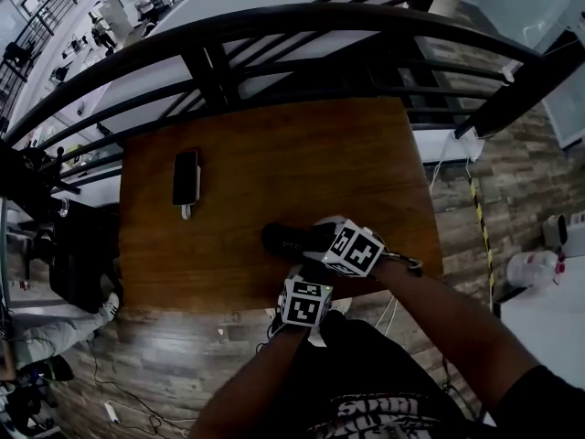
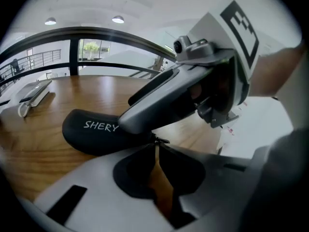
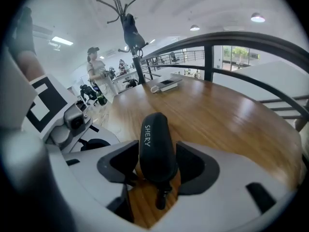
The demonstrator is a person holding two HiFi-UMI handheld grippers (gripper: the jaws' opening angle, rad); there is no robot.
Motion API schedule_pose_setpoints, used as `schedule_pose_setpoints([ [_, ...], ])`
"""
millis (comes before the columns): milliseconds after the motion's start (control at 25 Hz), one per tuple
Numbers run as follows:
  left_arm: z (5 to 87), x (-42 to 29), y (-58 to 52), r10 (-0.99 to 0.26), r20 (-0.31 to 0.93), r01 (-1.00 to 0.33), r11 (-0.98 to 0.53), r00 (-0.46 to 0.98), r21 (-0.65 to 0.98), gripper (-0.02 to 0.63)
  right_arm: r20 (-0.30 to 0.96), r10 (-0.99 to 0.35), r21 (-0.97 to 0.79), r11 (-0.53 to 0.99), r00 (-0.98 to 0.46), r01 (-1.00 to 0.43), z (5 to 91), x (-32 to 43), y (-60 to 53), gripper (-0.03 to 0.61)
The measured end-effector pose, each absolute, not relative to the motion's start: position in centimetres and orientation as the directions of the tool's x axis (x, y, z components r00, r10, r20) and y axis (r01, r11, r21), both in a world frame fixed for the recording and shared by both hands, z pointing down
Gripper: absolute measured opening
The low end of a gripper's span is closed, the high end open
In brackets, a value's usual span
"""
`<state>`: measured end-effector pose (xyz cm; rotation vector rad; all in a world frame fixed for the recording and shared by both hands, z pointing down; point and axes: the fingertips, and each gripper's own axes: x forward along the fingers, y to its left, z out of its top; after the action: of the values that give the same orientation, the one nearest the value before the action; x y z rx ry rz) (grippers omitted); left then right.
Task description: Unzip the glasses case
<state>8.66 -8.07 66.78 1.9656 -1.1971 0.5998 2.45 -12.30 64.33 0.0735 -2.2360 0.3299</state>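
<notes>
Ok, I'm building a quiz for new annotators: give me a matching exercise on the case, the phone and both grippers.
1 glasses case
2 phone
3 left gripper
4 right gripper

a jaws nearly together
b flat on the table, apart from both grippers
c closed on the glasses case
d black, lettered SHERY

Pairs: 1-d, 2-b, 3-a, 4-c

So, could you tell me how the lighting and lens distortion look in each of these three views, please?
Head view: dim, the wooden table underexposed, the railing bowed by the wide lens. Left gripper view: black vignette at the corners, yet the glasses case lettering reads sharply. Right gripper view: pale glare streaks the table, and a ceiling light blooms.
</notes>
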Motion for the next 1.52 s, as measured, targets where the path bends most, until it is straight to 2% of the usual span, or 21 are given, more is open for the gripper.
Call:
schedule_pose_setpoints([
  [120,64.3,7.9,-7.4,-0.589,0.67,-0.892,-0.279,0.452,0.356,0.02,0.721,0.009,-0.204,0.958,-0.693,-0.201,62.3,2.9,-12.1,0.23],
  [240,61.9,6.6,-7.1,-0.664,0.622,-0.908,-0.257,0.415,0.331,0.02,0.635,-0.059,-0.215,0.944,-0.77,-0.25,59.4,4.1,-12.3,0.197],
  [320,59.7,5.5,-7.2,-0.719,0.586,-0.923,-0.228,0.375,0.311,0.018,0.56,-0.12,-0.232,0.927,-0.819,-0.294,56.8,5.5,-12.6,0.145],
  [440,56.3,3.2,-7.0,-0.798,0.525,-0.948,-0.179,0.296,0.263,0.01,0.446,-0.223,-0.237,0.904,-0.867,-0.355,52.7,7.6,-12.1,0.02],
  [520,54.1,1.5,-6.2,-0.838,0.489,-0.963,-0.151,0.244,0.222,0.005,0.377,-0.285,-0.233,0.892,-0.882,-0.388,50.1,8.8,-10.7,0.0],
  [640,51.3,-0.2,-4.2,-0.877,0.428,-0.972,-0.157,0.218,0.174,0.005,0.299,-0.397,-0.203,0.862,-0.868,-0.464,46.9,11.0,-8.0,-0.002],
  [760,49.6,-1.8,-1.7,-0.898,0.388,-0.977,-0.169,0.208,0.134,0.005,0.281,-0.508,-0.202,0.798,-0.814,-0.568,45.9,13.1,-5.2,-0.002],
  [960,47.8,-5.1,3.5,-0.915,0.35,-0.976,-0.153,0.199,0.154,0.005,0.232,-0.65,-0.2,0.696,-0.723,-0.69,44.6,13.8,-1.0,-0.002],
  [1240,45.5,-7.0,10.7,-0.925,0.28,-0.954,-0.196,0.257,0.227,0.005,0.232,-0.719,-0.172,0.633,-0.655,-0.755,42.6,11.3,7.2,-0.002],
  [1520,43.5,-6.2,16.0,-0.922,0.271,-0.953,-0.227,0.276,0.2,0.005,0.227,-0.732,-0.142,0.628,-0.643,-0.765,41.4,12.1,12.5,-0.002],
])
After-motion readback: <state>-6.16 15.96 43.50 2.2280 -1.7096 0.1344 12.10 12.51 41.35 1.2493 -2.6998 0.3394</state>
